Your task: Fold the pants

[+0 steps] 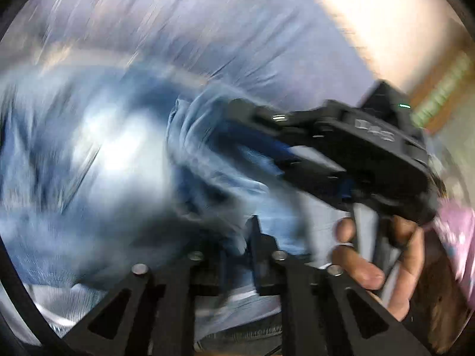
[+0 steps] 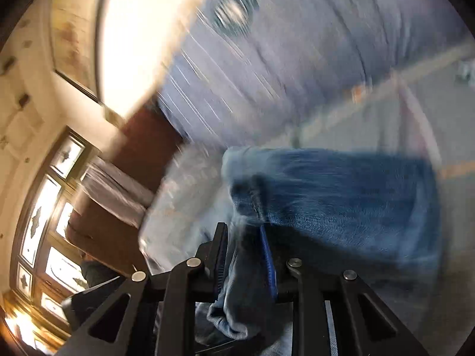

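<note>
Close in on the right wrist view, the right gripper [image 2: 242, 255] has its jaws clamped on a bunched edge of the jeans [image 2: 341, 195], the blue pad [image 2: 268, 262] pressed against the denim and a fold of cloth hanging down between the fingers. Past it, the dark blue leg spreads out across a pale bedsheet [image 2: 386, 112], everything smeared with blur. Further off, a lilac striped sheet [image 2: 252, 65], then a window [image 2: 41, 225] at the left edge.

Over on the left wrist view, the left gripper [image 1: 237, 246] has denim bunched right at its jaws; they look closed on the jeans [image 1: 104, 154], though blur makes the grip hard to confirm. Just beyond, on the right, the other gripper comes in with cloth at its tip, the person's hand [image 1: 383, 255] wrapped round its handle. The faded jeans fill the left side, lifted and crumpled. Behind them, the lilac sheet [image 1: 207, 23].
</note>
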Available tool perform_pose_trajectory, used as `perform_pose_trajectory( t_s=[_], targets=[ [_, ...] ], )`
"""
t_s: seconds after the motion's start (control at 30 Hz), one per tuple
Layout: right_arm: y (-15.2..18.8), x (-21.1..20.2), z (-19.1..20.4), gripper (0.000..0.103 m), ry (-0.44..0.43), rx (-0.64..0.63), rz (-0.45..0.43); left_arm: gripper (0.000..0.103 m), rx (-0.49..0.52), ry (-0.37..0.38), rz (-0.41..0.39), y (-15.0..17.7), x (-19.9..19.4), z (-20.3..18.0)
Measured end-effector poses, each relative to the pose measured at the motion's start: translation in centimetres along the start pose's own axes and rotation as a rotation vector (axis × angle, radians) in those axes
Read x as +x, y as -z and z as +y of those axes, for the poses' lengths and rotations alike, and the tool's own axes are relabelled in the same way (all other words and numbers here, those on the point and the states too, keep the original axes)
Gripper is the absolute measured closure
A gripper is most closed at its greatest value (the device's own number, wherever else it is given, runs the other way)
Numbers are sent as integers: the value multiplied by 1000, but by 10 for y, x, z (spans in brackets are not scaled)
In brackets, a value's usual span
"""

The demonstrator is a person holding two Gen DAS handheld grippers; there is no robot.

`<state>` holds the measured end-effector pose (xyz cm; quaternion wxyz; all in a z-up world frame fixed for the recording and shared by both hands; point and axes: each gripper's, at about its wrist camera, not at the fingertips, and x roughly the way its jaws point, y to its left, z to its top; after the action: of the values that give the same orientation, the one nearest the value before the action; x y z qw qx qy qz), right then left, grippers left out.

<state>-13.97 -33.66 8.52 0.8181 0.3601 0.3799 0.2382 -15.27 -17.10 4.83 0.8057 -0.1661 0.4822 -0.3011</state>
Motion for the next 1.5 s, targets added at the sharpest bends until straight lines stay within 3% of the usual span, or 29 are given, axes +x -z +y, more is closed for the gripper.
perform_pose_trajectory(
  t_s=[0.07,0.13,0.17,0.2,0.23,0.33,0.4,0.47,0.53,0.57,0.63,0.7,0.8,0.93,1.03,1.1,1.2,1.33,1.47,1.5],
  targets=[
    [3,18,-8,78,74,11,24,81,-47,33,38,-2,5,10],
    [6,7,-11,69,87,-2,-9,66,-50,43,25,-5,3,9],
    [6,-5,-12,43,85,-6,-52,52,-54,62,14,-7,1,9],
    [7,-20,-13,22,90,-10,-105,44,-54,78,4,-7,-2,8],
    [8,-31,-13,22,102,-13,-155,44,-52,77,-3,-5,-6,7],
    [11,-63,-22,22,172,13,-262,44,-75,82,2,-7,-6,10],
    [14,-71,-31,22,258,45,-289,44,-114,39,-6,-15,-2,23],
    [16,-73,-43,24,313,95,-271,46,-152,22,-2,-15,-1,32],
    [19,-68,-52,31,336,121,-236,58,-172,20,13,-13,0,36],
    [19,-60,-55,37,348,124,-200,71,-147,0,20,-12,1,34],
    [19,-48,-56,46,397,105,-141,77,-112,-23,22,-10,-1,28],
    [21,-39,-51,48,434,70,-121,80,-82,3,-33,-7,-23,22],
    [22,-45,-42,48,379,44,-154,80,-51,-97,-125,-9,-51,22],
    [26,-36,-49,48,396,53,-117,79,-103,-161,29,-4,-12,43],
    [26,-24,-55,48,432,62,-72,79,-87,-171,-26,-8,-23,40],
    [27,-30,-52,48,419,50,-94,79,-63,-238,-93,-11,-36,37],
    [27,-36,-56,48,401,66,-109,79,-57,-289,-29,-7,-21,42],
    [28,-30,-63,48,339,107,-61,78,-21,-339,-22,-6,-13,36],
    [33,-16,-61,48,386,78,3,78,-30,-337,-13,-9,-7,36],
    [33,-17,-60,58,386,75,-4,78,-26,-340,-15,-9,-6,35]
  ],
)
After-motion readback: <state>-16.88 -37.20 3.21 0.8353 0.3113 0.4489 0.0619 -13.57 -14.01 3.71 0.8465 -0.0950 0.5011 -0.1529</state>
